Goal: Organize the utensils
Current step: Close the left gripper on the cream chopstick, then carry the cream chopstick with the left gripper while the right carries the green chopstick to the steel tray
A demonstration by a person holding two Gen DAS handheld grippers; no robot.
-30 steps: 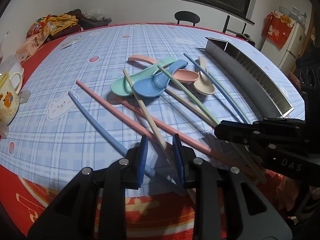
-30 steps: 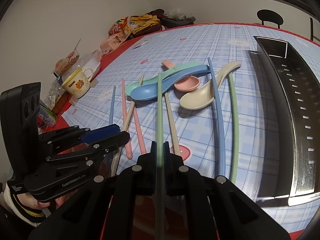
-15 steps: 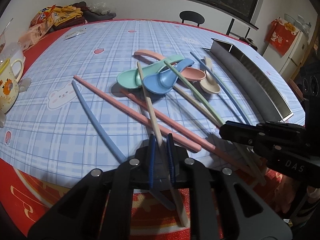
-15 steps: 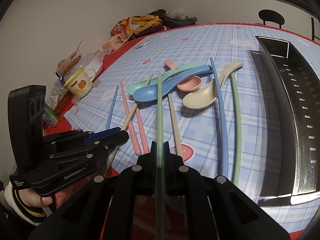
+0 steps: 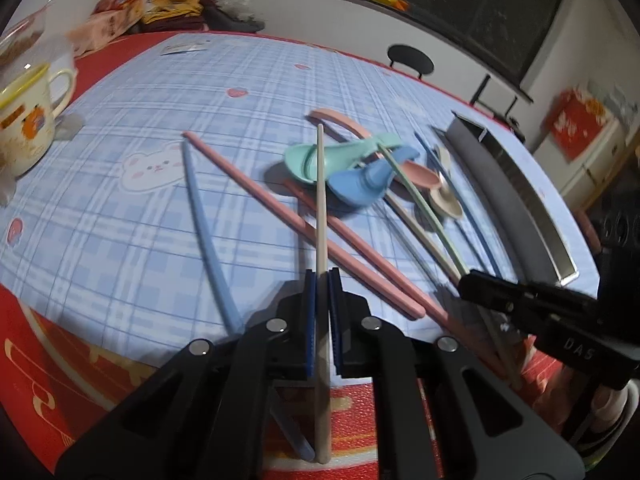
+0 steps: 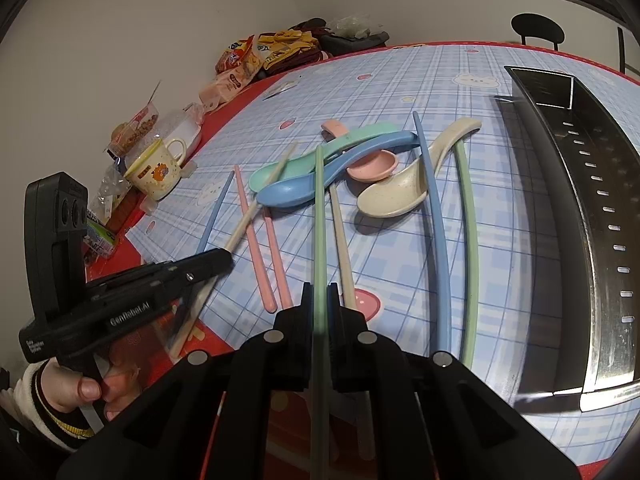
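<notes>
"GenRobot.AI" left gripper [image 5: 320, 280] jaws clamp beige chopstick [image 5: 320, 208]; right gripper's [image 6: 318, 292] green chopstick [image 6: 319, 220]

Home dining room. Round table [image 6: 440, 64] under a blue plaid cloth printed with bears, over red. Snack packets [image 6: 244, 64] and a cartoon mug [image 6: 156, 170] crowd its far edge. Black chair [image 5: 411, 60] at the wall, dark window [image 5: 464, 12] above, small white fridge [image 5: 596, 160] with a red hanging.

Pinched a long cream plastic chopstick [image 5: 321, 208] tight between the left gripper [image 5: 321, 280] pads, above the blue checked tablecloth [image 5: 120, 216].
</notes>
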